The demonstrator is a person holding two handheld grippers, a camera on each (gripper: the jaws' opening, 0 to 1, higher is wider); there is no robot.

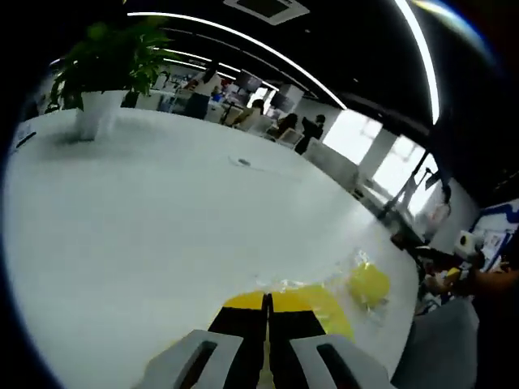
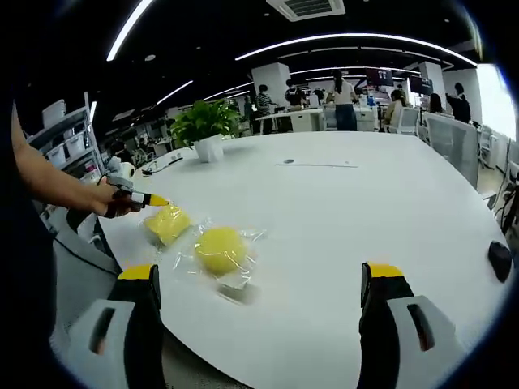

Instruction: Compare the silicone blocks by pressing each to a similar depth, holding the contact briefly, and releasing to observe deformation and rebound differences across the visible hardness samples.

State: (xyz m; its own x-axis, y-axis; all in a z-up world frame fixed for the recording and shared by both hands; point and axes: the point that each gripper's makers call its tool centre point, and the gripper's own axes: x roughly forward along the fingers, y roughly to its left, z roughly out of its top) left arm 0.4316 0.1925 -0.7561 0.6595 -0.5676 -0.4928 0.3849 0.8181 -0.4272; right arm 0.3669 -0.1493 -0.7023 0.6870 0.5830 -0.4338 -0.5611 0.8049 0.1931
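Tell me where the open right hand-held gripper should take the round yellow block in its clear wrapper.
Grip the round yellow block across its domed middle, coming down from above. It lies flat on the white table, and loose clear wrapper rings its edges, so the sides likely offer poor purchase.

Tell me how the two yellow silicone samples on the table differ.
The round sample is ball-like; the flatter sample looks blockier. The left gripper, jaws together, is at the flatter sample; nothing touches the round sample. The round sample lies nearer the open right gripper. Both are yellow, in clear wrap, on the white table.
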